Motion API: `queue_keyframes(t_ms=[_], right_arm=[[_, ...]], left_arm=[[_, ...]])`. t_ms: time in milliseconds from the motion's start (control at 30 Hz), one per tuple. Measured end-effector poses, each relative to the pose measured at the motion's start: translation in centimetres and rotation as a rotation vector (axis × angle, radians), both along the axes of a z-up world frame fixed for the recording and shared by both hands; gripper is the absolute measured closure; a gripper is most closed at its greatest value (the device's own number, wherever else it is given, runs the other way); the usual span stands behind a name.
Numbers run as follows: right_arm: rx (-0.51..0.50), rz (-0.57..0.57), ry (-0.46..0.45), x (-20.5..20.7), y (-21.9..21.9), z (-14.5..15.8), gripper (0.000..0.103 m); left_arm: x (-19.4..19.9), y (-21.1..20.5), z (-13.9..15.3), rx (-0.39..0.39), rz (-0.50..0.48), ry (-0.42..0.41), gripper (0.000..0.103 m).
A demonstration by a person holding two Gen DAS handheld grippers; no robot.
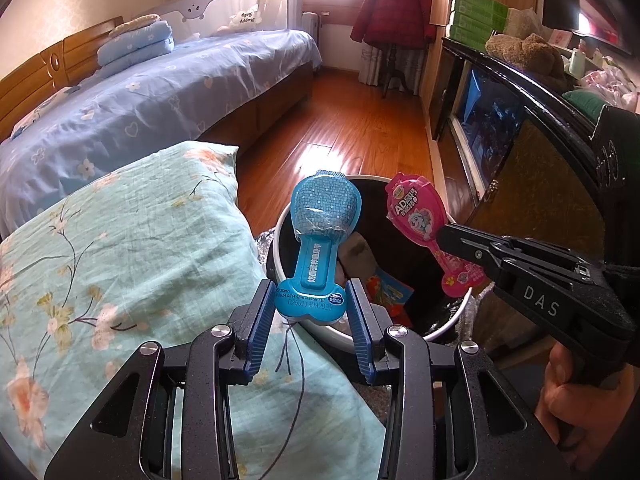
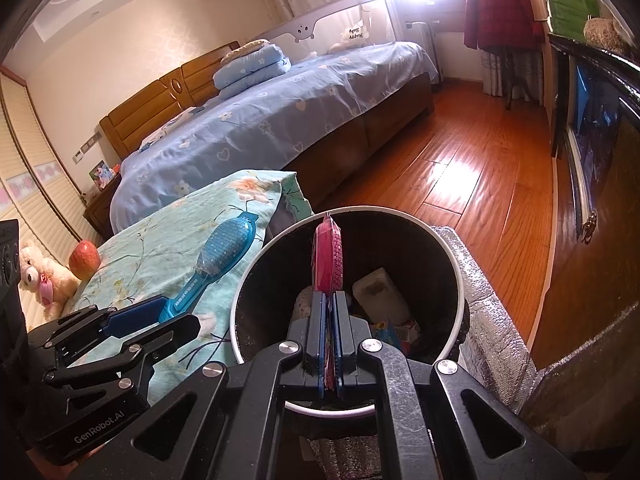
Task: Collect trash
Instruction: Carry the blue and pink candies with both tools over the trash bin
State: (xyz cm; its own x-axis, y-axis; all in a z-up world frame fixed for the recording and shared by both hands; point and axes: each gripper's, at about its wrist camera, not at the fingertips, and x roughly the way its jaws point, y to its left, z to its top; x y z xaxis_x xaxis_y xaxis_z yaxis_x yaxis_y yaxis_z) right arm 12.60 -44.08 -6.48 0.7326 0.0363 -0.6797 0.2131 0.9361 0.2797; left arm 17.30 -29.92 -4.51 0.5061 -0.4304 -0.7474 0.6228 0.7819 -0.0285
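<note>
My left gripper is shut on the foot of a blue brush-shaped package, whose head points away from me. In the right wrist view this blue package hangs over the floral cushion, just left of the bin, in the left gripper. My right gripper is shut on the stem of a pink brush-shaped package, edge-on above the mouth of the black bin. In the left wrist view the right gripper comes in from the right with the pink package over the bin's white rim.
Inside the bin lie a pale block and colourful wrappers. The teal floral cushion fills the left, with an apple and a teddy beyond. Silver foil mat and dark cabinet stand right. A hand grips the right tool.
</note>
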Motion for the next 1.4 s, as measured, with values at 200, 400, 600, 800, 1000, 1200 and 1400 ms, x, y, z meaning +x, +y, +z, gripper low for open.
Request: queue_keyframes(t_ms=[200,400,600,800,1000,1200,1400], right_arm=[[0.001,0.0,0.0,0.01,0.0,0.0,0.1],[0.002,0.0,0.0,-0.01,0.03,0.06,0.1],[0.004,0.002,-0.003,-0.06,0.19,0.27,0.1],[0.004,0.004,-0.001,-0.09,0.29,0.34,0.1],[0.001,0.005,-0.003,-0.09,0.36,0.42,0.1],[-0.002,0.009,-0.005,0.03,0.56,0.43,0.1],[-0.003,0.01,-0.005,0.01,0.59,0.42,0.1]], left_arm=[[-0.06,-0.07,0.06,0.0,-0.001,-0.002,0.068],[-0.16,-0.04,0.11,-0.002,-0.003,-0.003,0.068],[-0.15,-0.01,0.14,-0.002,-0.002,0.0,0.068],[-0.25,0.2,0.29,-0.003,-0.001,0.0,0.068],[-0.22,0.31,0.26,-0.004,0.0,0.002,0.068],[-0.14,0.51,0.22,-0.006,0.0,0.003,0.068],[-0.15,0.61,0.23,-0.007,0.001,0.004,0.068]])
